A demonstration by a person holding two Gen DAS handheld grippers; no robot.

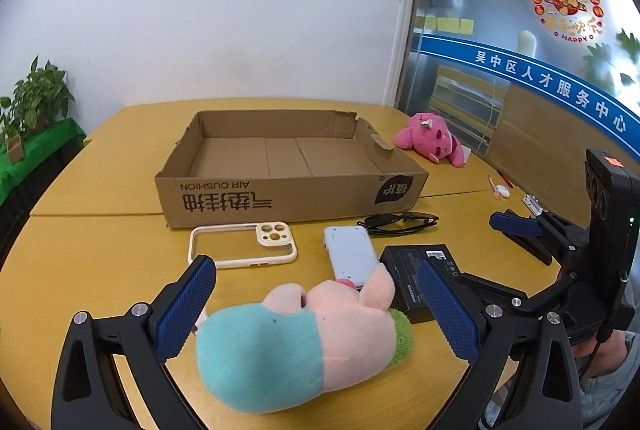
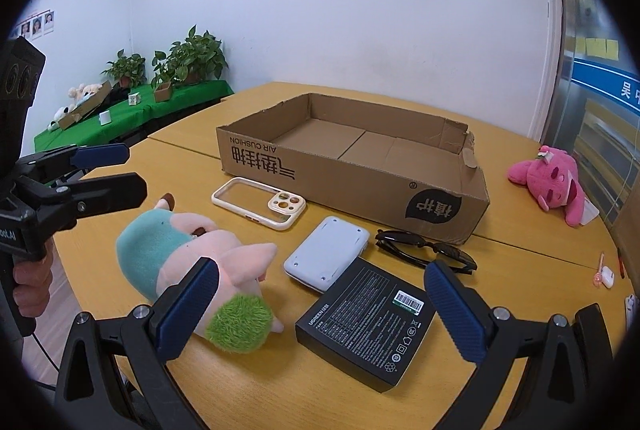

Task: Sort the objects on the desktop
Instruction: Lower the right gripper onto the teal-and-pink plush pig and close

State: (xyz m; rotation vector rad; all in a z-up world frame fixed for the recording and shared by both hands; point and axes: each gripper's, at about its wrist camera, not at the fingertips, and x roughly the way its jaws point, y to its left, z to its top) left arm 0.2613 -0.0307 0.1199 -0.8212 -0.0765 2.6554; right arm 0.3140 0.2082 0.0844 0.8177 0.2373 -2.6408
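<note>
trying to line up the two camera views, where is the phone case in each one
Left wrist view: the phone case lies left of centre, on the table just in front of the cardboard box and left of the white device.
Right wrist view: the phone case lies left of centre, before the box's printed wall, up and left of the white device.
Shared landmark: the cardboard box with AIR CUSHION printed upside down.

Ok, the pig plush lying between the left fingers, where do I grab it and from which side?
Take the pig plush across its pink middle, just past the teal cap end. It lies on its side along the left gripper, whose open fingers already flank it, so probably push straight forward, low to the table, and close on the soft body.
</note>
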